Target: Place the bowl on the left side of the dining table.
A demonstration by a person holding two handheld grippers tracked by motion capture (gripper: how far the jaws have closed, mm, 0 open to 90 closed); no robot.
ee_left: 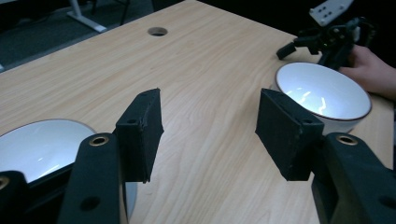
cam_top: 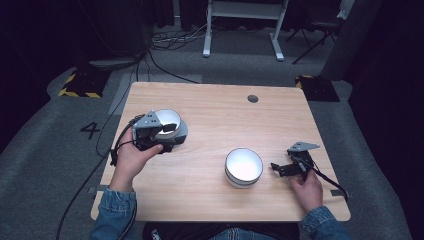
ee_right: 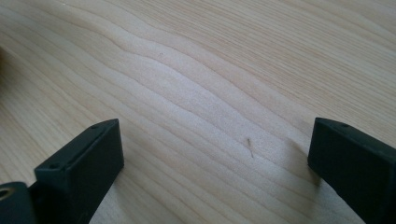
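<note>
At frame bottom, both hands hold spread tools: left tool (cam_top: 165, 131) over the left bowl (cam_top: 169, 120), right tool (cam_top: 282, 168) empty, just right of the centre bowl (cam_top: 243, 166) on the worktop (cam_top: 220, 115).

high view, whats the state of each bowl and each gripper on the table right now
left bowl: upright, empty, on a grey base, partly under the left gripper
right bowl: upright, empty, standing free on the table
left gripper: open, holding nothing, held beside the left bowl
right gripper: open, holding nothing, low over bare wood beside the right bowl
</note>
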